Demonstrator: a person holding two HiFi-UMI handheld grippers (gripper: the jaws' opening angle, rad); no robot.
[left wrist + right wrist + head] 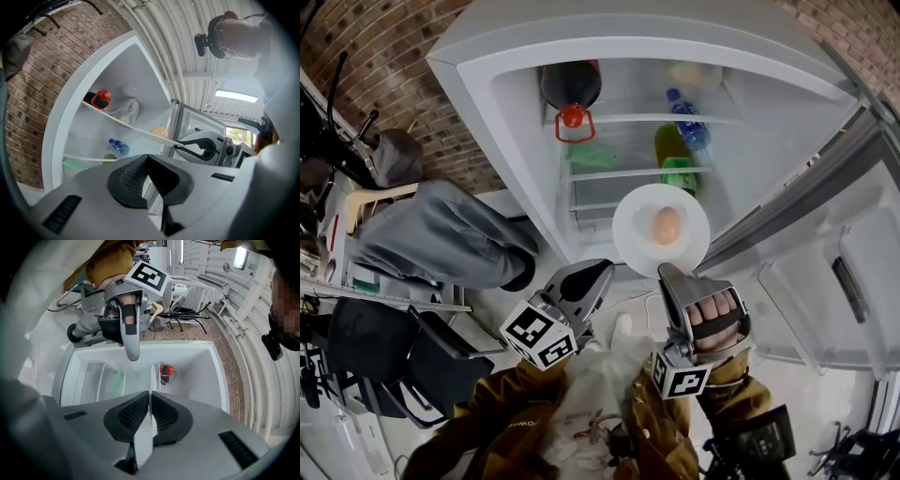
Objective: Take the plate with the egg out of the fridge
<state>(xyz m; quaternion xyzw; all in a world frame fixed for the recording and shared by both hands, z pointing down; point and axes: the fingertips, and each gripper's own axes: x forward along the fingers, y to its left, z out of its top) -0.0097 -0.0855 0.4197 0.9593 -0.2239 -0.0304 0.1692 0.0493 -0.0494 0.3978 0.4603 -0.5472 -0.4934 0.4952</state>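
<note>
My right claw (668, 270) clamped on plate (634, 230) rim, centre frame | egg (667, 225) probably loose | I'd keep it level, pull back slowly | left claw (600, 270) closed, empty

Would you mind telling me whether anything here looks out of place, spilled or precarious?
Nothing is spilled or broken. The one precarious thing: the plate is held only by its near rim in the right claw, with the egg lying loose near its middle.
</note>
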